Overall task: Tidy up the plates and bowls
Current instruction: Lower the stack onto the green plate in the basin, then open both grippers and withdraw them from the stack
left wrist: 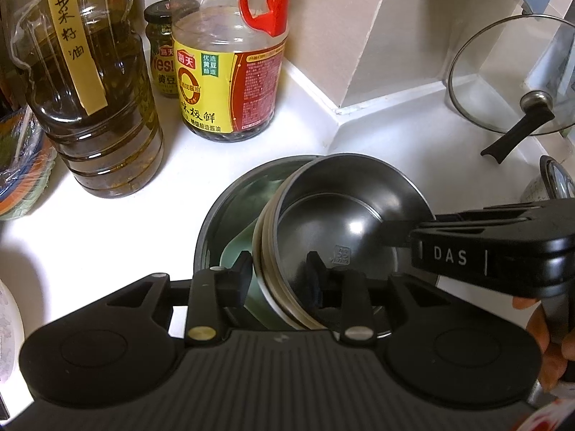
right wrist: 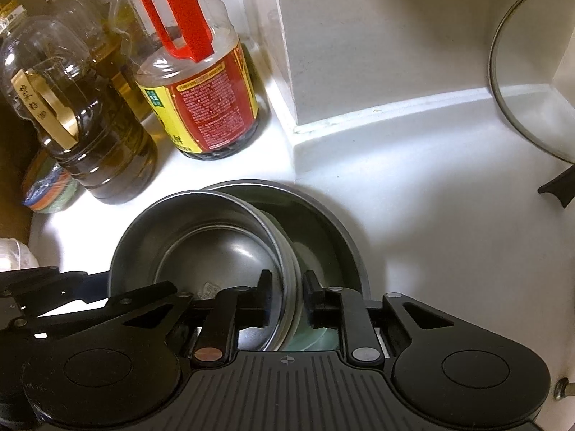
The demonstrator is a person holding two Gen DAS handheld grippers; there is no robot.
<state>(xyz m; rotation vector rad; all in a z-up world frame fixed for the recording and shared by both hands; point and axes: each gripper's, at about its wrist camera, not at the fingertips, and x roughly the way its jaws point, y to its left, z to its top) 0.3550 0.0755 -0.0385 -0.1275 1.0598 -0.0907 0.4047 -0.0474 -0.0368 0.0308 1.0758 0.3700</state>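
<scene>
**Hidden and cut off**

The oil bottle (left wrist: pixel 97 107) loses its top to the upper edge in the left view, and so does the soy bottle (left wrist: pixel 230 54). A small jar (left wrist: pixel 163 50) stands mostly behind those two. The glass lid (right wrist: pixel 532 82) runs off the right edge in the right view. The big bowl (right wrist: pixel 323 222) is largely covered by the tilted small bowl (right wrist: pixel 201 237), and the greenish thing inside it (right wrist: pixel 312 337) cannot be made out. The stamp (left wrist: pixel 341 254) in the small bowl is too small to read.

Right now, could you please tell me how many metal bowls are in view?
2. The small steel bowl sits tilted inside the large steel bowl on the white counter. Something pale green lies beneath; more may be hidden.
</scene>
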